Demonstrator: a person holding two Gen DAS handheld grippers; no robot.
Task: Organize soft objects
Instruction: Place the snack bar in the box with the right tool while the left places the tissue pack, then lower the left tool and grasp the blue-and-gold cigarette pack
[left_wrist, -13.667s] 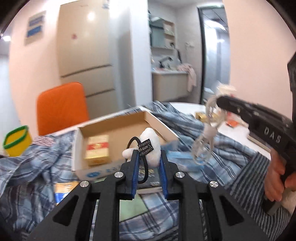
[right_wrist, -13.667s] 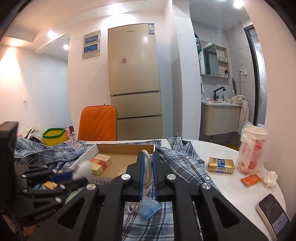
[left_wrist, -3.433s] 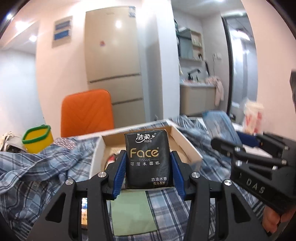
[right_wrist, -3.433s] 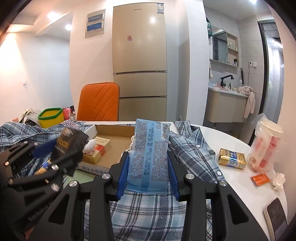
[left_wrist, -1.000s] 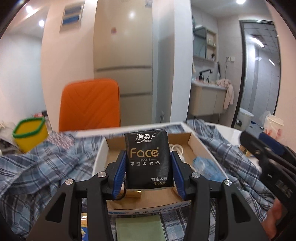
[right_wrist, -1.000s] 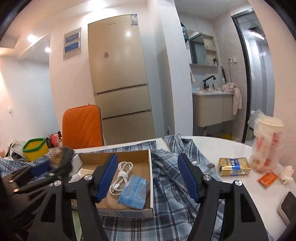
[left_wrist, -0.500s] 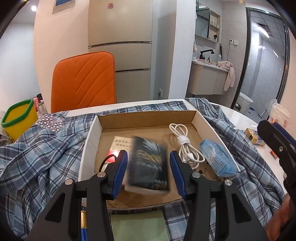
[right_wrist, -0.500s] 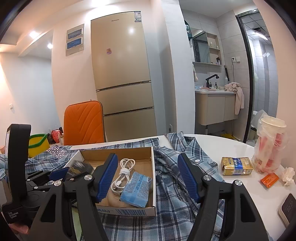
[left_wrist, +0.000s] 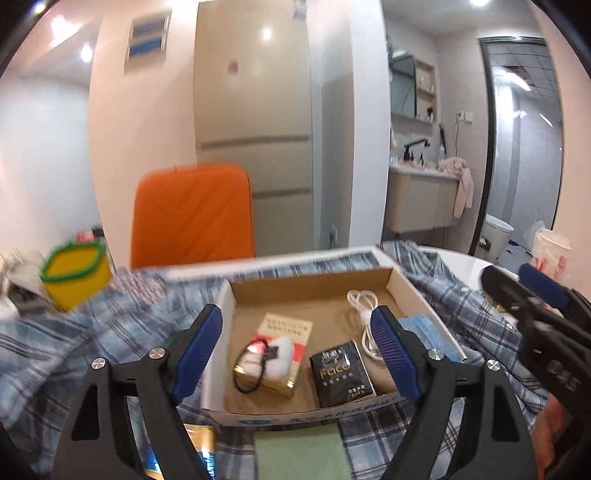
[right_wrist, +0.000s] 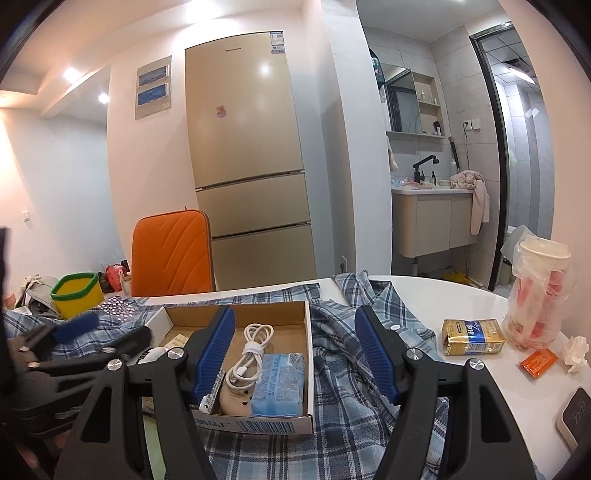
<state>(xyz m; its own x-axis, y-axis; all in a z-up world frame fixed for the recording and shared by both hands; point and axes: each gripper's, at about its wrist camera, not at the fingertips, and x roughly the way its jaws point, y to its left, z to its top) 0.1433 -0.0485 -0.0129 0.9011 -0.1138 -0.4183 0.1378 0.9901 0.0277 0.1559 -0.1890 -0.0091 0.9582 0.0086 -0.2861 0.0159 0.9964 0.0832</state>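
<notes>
The left gripper (left_wrist: 295, 350) has just been opening, jaws spread, nothing pinched; the black tissue pack (left_wrist: 341, 373) lies in the cardboard box (left_wrist: 314, 282) beyond its fingers, beside a white cable (left_wrist: 364, 314); the right gripper (right_wrist: 293, 352) gapes empty over a plaid shirt (right_wrist: 343, 384).

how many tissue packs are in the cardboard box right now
2. The black tissue pack lies near the front of the cardboard box; the blue tissue pack lies along its right side, beside the white cable. Others may be hidden.
</notes>
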